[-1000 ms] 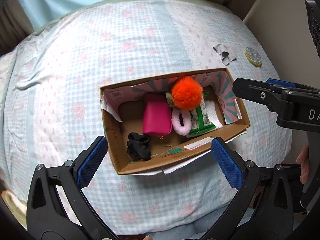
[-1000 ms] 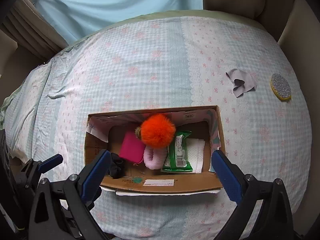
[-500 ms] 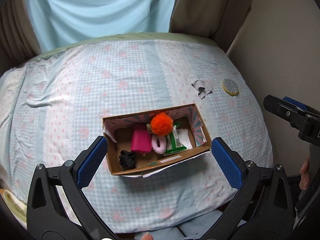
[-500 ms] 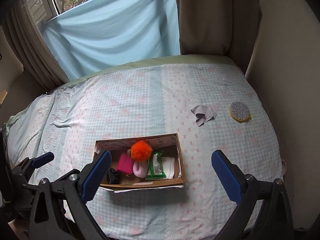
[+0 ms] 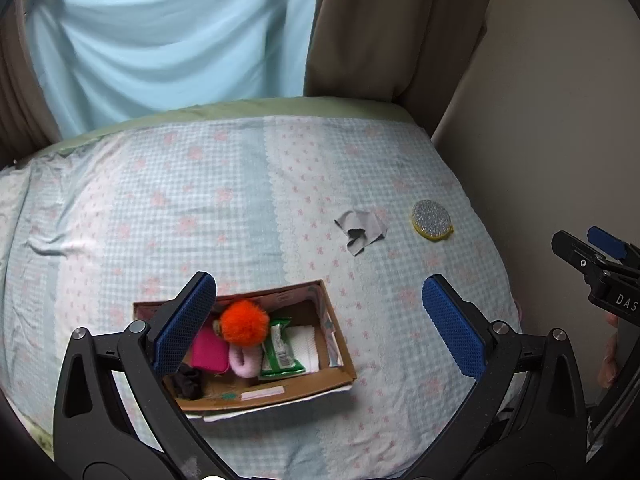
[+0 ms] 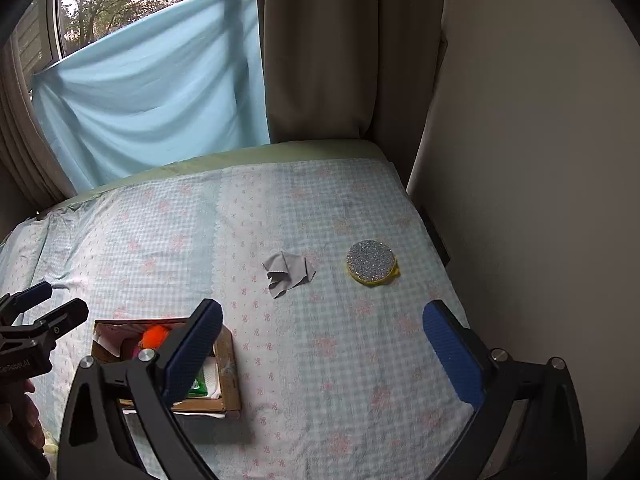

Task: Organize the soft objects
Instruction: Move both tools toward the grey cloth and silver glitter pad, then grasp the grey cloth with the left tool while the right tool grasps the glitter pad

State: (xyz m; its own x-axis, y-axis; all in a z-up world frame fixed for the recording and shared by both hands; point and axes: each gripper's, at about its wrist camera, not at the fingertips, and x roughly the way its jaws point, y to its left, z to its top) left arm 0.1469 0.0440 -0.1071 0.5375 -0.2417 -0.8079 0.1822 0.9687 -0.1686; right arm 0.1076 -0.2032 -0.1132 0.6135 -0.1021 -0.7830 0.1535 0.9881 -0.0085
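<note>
Cardboard box lying on the checked bedspread, open on top, with soft things inside. In the box: orange pompom on top near the middle; pink pouch to the left of the pompom; pale pink scrunchie just below the pompom; green packet to the right of the scrunchie; white cloth between the packet and the right wall of the box; black scrunchie in the near left corner.

Outside the box, on the bedspread: grey cloth, crumpled, beyond the box and to its right, well apart from it; round glitter sponge with yellow edge, further right of the grey cloth, near the wall side.

Left gripper above the near part of the box, jaws spread wide, nothing between them. Right gripper to the right of the box, over bare bedspread, jaws also spread wide and empty.

Behind the bed: light blue curtain and beige curtain.
</note>
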